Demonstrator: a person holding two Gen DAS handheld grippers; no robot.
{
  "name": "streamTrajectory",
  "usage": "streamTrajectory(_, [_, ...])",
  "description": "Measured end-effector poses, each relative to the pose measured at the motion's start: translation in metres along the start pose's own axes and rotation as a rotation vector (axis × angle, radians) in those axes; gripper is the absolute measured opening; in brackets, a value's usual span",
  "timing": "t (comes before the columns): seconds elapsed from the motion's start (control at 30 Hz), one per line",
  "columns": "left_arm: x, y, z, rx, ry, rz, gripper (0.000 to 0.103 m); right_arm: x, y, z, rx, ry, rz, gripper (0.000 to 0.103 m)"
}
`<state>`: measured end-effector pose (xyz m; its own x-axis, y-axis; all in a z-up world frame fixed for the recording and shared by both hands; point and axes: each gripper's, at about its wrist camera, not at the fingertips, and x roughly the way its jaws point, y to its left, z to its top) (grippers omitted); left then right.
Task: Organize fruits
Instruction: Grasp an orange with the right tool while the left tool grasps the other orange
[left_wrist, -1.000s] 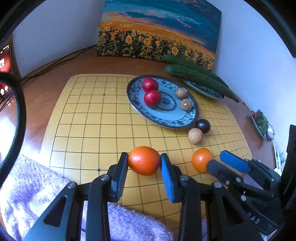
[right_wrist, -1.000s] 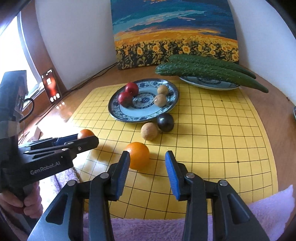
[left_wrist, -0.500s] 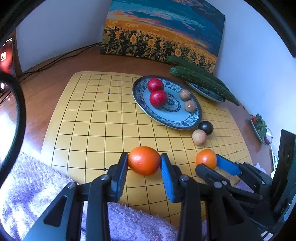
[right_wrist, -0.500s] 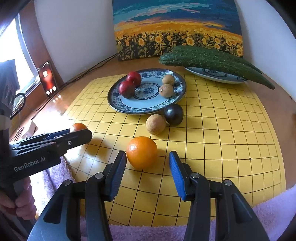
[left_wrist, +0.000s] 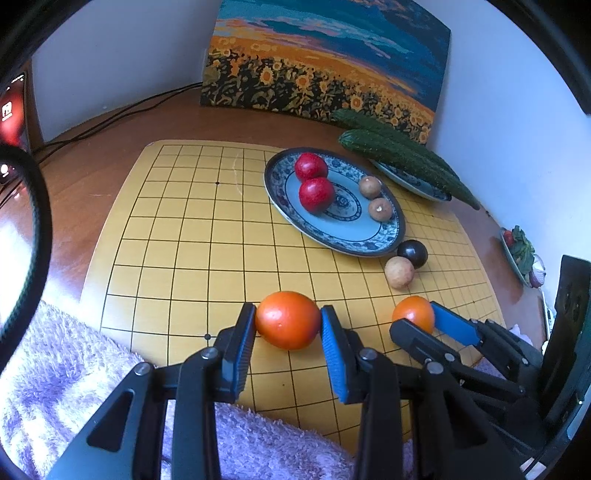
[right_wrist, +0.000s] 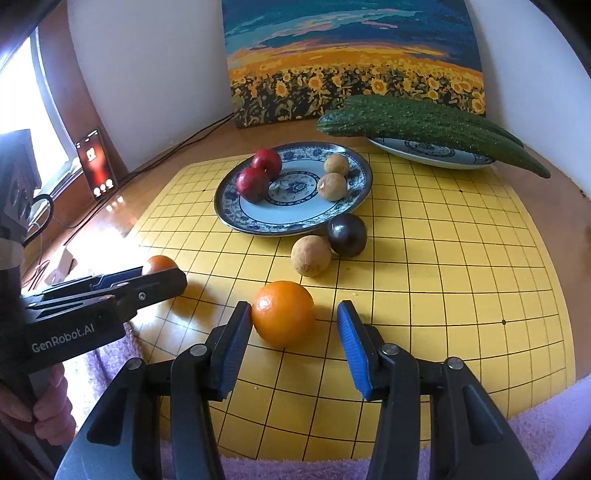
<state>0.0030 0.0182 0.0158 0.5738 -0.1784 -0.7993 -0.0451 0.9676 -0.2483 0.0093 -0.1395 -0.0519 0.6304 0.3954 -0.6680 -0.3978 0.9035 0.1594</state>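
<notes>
My left gripper (left_wrist: 288, 326) is shut on an orange (left_wrist: 287, 319) just above the yellow grid board (left_wrist: 207, 236); it also shows in the right wrist view (right_wrist: 159, 275). My right gripper (right_wrist: 295, 325) is open around a second orange (right_wrist: 283, 313) that rests on the board, its left pad touching the fruit. That orange also shows in the left wrist view (left_wrist: 413, 313). A blue-patterned plate (right_wrist: 255, 218) holds two red fruits (right_wrist: 258, 175) and two small brown ones (right_wrist: 332, 177). A brown fruit (right_wrist: 311, 255) and a dark one (right_wrist: 347, 234) lie beside the plate.
A second plate (right_wrist: 413, 149) with cucumbers (right_wrist: 424, 123) stands at the back right. A sunflower painting (right_wrist: 354, 62) leans on the wall. A purple towel (left_wrist: 74, 380) lies along the front edge. A phone (right_wrist: 96, 162) and cables (right_wrist: 173, 147) are at the left.
My right gripper has moved forward, so its pads now flank the second orange. My left gripper keeps its orange and has shifted slightly.
</notes>
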Motion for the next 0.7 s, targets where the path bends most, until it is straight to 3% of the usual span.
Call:
streamTrajectory(0.23, [-0.003, -0.003, -0.001, -0.002, -0.004, -0.004, 0.037, 0.001, -0.003, 0.001, 0.025, -0.004, 0.056, 0.035])
streamTrajectory(0.7, [-0.005, -0.013, 0.002, 0.020, -0.010, -0.013, 0.037, -0.010, -0.013, -0.003, 0.048, -0.031, 0.074, 0.034])
